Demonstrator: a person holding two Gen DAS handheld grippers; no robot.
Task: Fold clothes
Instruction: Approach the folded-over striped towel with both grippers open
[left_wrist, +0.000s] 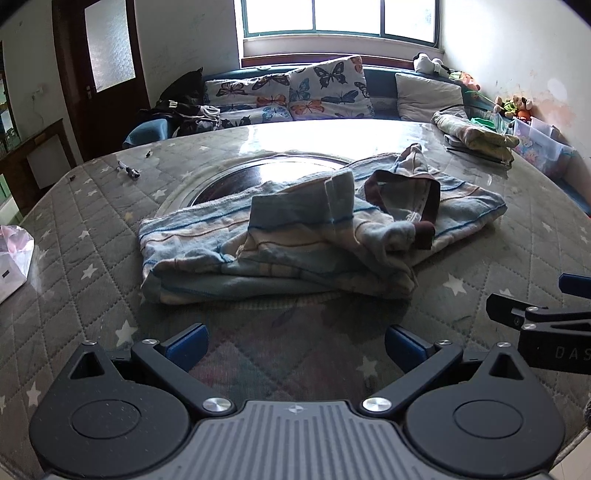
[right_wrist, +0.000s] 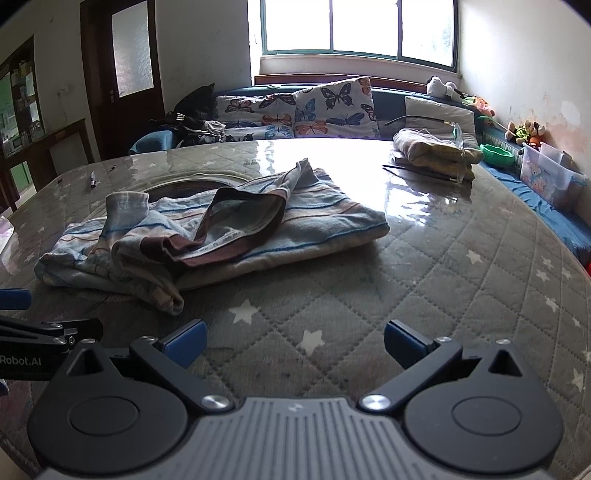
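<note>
From the left wrist view, the left hand-held gripper (left_wrist: 297, 345) hovers with its blue pads spread wide and nothing between them, low over the quilted star-print tabletop (left_wrist: 92, 236) just short of the striped garment (left_wrist: 280, 240). That garment lies in a loose, partly doubled heap near the middle, its brown-edged neckline (left_wrist: 402, 199) gaping upward (one sleeve flopped across the body), so the fold looks unfinished or rumpled. The right hand-held gripper (left_wrist: 546, 321) pokes in beside the garment's near right corner. From the right wrist view, the right hand-held gripper (right_wrist: 295, 343) is likewise spread and empty, held back from the garment (right_wrist: 229, 236), probably to leave room for a grab. A second folded bundle (right_wrist: 432, 149) sits beyond the garment, toward the window.
</note>
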